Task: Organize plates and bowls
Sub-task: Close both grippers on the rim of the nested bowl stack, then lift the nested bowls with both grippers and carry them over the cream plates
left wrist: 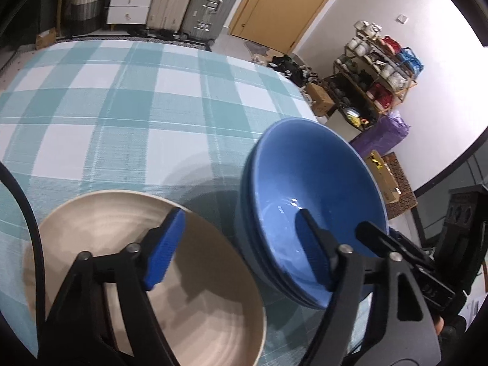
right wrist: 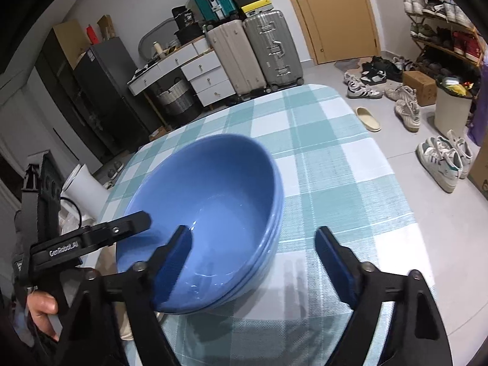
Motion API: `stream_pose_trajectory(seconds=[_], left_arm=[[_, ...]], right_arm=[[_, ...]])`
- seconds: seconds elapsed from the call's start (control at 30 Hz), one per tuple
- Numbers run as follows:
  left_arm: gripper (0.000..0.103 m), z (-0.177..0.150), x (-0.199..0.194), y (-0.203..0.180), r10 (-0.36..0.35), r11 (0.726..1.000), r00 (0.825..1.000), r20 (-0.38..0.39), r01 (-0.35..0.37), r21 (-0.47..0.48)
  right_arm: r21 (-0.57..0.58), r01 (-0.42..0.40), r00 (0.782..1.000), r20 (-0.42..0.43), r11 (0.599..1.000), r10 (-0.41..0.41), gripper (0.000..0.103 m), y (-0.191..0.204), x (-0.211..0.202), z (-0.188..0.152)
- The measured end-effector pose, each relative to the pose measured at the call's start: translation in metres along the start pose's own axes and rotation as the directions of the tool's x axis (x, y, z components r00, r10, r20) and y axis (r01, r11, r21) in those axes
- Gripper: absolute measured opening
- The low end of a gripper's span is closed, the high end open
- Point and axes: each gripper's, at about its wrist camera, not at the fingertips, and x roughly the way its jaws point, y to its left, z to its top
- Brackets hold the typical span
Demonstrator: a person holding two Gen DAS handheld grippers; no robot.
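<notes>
A stack of blue bowls [left wrist: 305,183] stands on the checked tablecloth, with a beige bowl [left wrist: 91,238] just to its left. My left gripper [left wrist: 240,213] is open and straddles the gap between the two. Its left pad hangs over the beige bowl, and its right pad is inside the top blue bowl. In the right wrist view my right gripper [right wrist: 253,230] is open over the far side of the blue bowls [right wrist: 207,189], one pad inside and one outside above the cloth. No pad presses on a bowl wall. A person's hand [right wrist: 39,305] holds the left gripper's handle.
The teal and white checked tablecloth [left wrist: 122,106] stretches away behind the bowls. Suitcases [right wrist: 262,52], white drawers [right wrist: 201,73] and a wooden door [right wrist: 335,15] stand beyond the table. On the right are a shoe rack [left wrist: 375,70], loose shoes [right wrist: 439,158] and cardboard boxes.
</notes>
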Motion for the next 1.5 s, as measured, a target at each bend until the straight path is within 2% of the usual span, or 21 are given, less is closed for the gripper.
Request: stream_pose_trajectory(seconds=[0.13,0.2,0.27,0.33,0.43,0.57,1.07,1.5], left_arm=[[0.055,0.000,0.001,-0.006,-0.013,1.000,1.000,0.007,0.013,0.019],[0.050,0.001,0.001,-0.007,-0.021,1.000,1.000,0.006,0.021,0.022],[0.045,0.001,0.002,-0.009,-0.027,0.999,1.000,0.003,0.027,0.024],[0.034,0.000,0.002,-0.010,-0.031,0.999,1.000,-0.005,0.031,0.029],[0.026,-0.001,0.001,-0.012,-0.025,0.999,1.000,-0.004,0.025,0.041],[0.025,-0.001,-0.001,-0.016,-0.003,0.998,1.000,0.004,0.003,0.058],[0.025,-0.004,-0.008,-0.020,-0.002,0.997,1.000,0.022,0.000,0.079],[0.025,-0.009,-0.037,-0.033,-0.013,0.994,0.998,0.065,0.006,0.108]], right_arm=[[-0.005,-0.005,1.000,-0.006,1.000,0.005,0.067,0.002,0.004,0.000],[-0.010,-0.007,1.000,-0.002,1.000,0.007,0.066,0.003,0.003,-0.001],[-0.014,-0.011,1.000,0.006,1.000,0.011,0.058,0.004,0.002,0.000],[-0.022,-0.004,1.000,0.015,1.000,0.004,0.053,0.006,-0.002,0.000],[-0.029,0.016,1.000,0.021,0.999,-0.016,0.047,0.007,-0.004,-0.001],[-0.022,0.025,0.999,0.027,0.999,-0.024,0.039,0.004,-0.007,-0.003],[-0.037,0.046,0.998,0.050,0.998,-0.044,0.039,0.007,-0.019,-0.003],[-0.046,0.050,0.996,0.081,0.998,-0.046,0.039,0.012,-0.037,-0.002]])
